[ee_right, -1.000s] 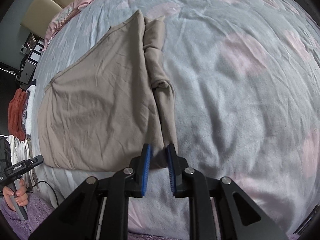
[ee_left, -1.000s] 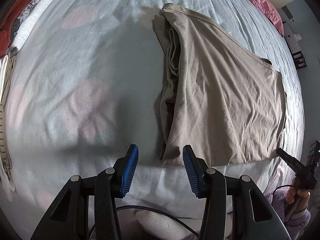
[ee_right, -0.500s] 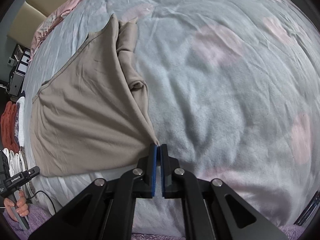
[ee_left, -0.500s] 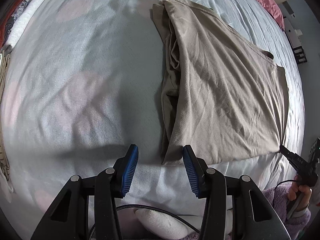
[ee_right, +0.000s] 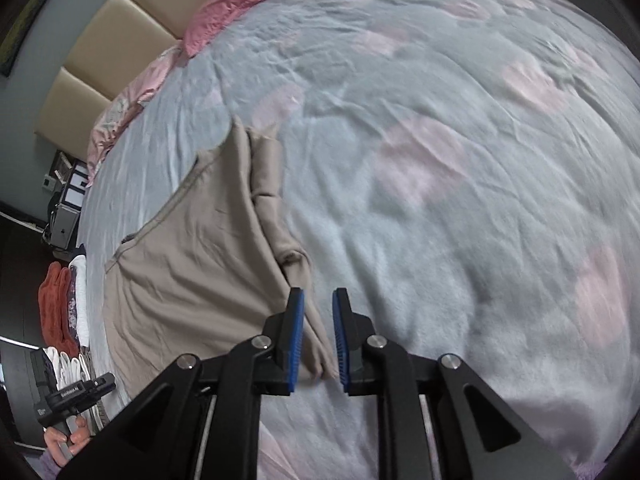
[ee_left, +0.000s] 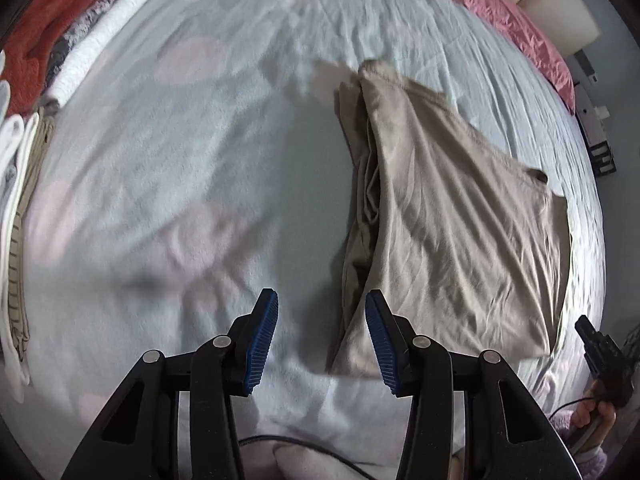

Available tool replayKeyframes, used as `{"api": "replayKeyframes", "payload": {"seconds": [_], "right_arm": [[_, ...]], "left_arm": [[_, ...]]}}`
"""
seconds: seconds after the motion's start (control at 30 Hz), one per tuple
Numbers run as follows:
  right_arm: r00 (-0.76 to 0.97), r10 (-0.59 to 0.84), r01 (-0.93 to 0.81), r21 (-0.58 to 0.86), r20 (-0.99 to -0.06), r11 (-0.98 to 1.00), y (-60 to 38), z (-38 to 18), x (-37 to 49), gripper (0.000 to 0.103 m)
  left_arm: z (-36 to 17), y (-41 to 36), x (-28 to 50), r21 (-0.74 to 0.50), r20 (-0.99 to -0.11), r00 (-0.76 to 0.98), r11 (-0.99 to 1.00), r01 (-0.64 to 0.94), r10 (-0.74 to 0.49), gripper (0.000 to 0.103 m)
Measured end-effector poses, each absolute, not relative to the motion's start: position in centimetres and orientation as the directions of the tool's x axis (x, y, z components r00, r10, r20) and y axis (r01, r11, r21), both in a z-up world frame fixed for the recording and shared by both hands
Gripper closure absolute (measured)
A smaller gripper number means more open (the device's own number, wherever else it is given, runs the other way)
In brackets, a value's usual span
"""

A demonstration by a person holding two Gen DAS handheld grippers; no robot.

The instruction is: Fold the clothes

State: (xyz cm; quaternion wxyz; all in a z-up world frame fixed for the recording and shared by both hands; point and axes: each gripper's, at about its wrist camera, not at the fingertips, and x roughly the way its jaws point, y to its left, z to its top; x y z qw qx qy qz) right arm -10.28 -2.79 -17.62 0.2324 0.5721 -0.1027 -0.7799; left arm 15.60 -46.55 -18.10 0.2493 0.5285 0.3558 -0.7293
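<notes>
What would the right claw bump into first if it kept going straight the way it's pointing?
Most likely the near corner of the beige garment, which lies between the opening jaws of the right claw, with the bed cover directly beneath, though depth is hard to judge.

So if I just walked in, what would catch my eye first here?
Probably the beige garment, half folded on the pale blue bedspread with pink blotches. Next, the right gripper, its blue-padded jaws opening around the garment's near corner. A stack of folded clothes lines the bed's far-left edge.
</notes>
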Motion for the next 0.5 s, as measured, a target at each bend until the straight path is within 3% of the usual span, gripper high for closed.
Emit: {"api": "replayKeyframes", "payload": {"seconds": [0.2,0.5], "right_arm": [[-0.332,-0.56,0.416,0.415,-0.759,-0.809,-7.8,-14.8,-13.0,0.087],[-0.317,-0.611,0.388,0.489,-0.725,-0.781,-11.5,-17.6,-19.6,0.081]], "left_arm": [[-16.8,-48.7,12.7,-0.24,-0.906,-0.403,-0.629,0.739,-0.128,0.055],[-18.6,-51.5,8.0,-0.291,-0.863,-0.474,-0.595,0.749,-0.174,0.056]]}}
